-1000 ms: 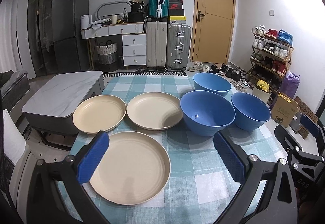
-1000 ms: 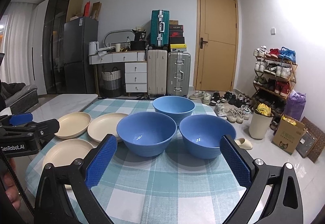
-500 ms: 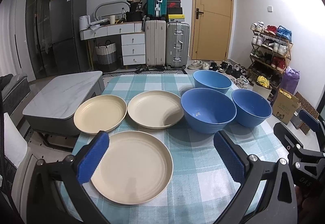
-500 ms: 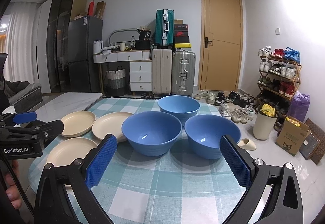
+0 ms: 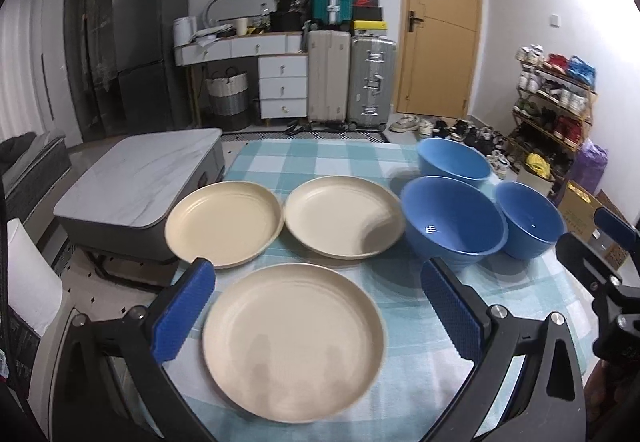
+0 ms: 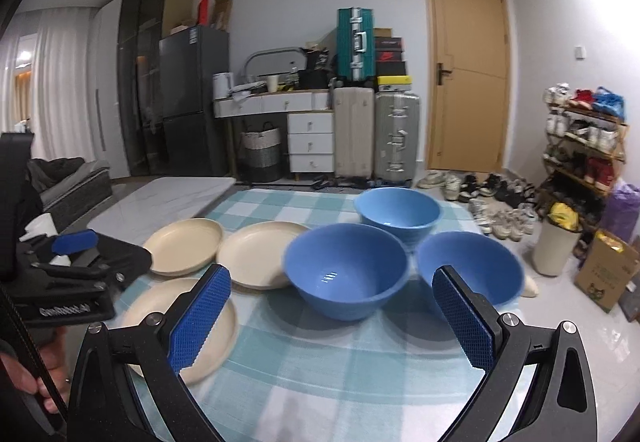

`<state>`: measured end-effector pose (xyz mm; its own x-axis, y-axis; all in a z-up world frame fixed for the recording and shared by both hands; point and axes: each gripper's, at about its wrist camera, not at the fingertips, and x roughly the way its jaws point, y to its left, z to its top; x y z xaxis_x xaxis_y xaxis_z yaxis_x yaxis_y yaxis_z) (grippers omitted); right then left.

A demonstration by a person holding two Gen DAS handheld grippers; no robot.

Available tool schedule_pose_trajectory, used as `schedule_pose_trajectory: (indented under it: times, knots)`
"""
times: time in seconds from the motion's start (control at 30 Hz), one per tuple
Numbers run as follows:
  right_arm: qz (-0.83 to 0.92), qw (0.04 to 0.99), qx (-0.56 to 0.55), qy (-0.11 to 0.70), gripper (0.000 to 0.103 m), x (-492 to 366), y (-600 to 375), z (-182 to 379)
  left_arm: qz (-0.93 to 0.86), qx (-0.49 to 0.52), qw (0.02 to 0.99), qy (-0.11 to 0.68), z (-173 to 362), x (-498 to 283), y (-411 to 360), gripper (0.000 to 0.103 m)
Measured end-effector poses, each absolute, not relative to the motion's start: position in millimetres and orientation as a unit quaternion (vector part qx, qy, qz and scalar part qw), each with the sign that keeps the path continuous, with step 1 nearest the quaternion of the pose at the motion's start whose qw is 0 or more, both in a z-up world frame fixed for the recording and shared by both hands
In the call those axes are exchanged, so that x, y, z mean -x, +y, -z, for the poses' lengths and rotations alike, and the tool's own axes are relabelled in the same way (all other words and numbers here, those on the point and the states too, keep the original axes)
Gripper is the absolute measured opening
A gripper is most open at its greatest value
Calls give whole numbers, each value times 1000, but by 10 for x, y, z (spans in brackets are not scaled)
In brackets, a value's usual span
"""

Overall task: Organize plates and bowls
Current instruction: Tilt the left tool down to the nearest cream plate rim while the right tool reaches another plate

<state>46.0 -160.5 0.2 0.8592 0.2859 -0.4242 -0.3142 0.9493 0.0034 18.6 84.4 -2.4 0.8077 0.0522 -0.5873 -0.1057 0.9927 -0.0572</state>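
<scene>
Three cream plates lie on the checked tablecloth (image 5: 404, 306): a near plate (image 5: 294, 342), a left plate (image 5: 224, 222) and a middle plate (image 5: 342, 215). Three blue bowls stand to their right: a middle bowl (image 5: 454, 219), a right bowl (image 5: 530, 224) and a far bowl (image 5: 454, 161). My left gripper (image 5: 318, 316) is open and empty, above the near plate. My right gripper (image 6: 332, 318) is open and empty, in front of the middle bowl (image 6: 346, 270) and right bowl (image 6: 472, 268).
A low marble-topped table (image 5: 136, 177) stands left of the cloth-covered table. Beyond it are a fridge (image 5: 152, 49), drawers (image 5: 282, 85), suitcases (image 5: 350, 73) and a door (image 5: 438, 21). A shoe rack (image 5: 554, 97), a bin (image 6: 556, 246) and a cardboard box (image 6: 608, 274) stand at the right.
Both grippers have moved slightly forward and lower toward the dishes, which look larger now. Both stay open; no plate or bowl has moved.
</scene>
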Motion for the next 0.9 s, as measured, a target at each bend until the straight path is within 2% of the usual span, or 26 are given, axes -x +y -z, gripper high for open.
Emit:
schedule_pose_trajectory:
  times: [0.4,0.9]
  knots:
    - [-278,933,83,214,103,-1294,-425,-390,-108,99,930,338,205,-668,1840,103]
    - [-370,860,103,336,103,-2778,1217,-265,-158,134,892,401,792,-1424,2857,103]
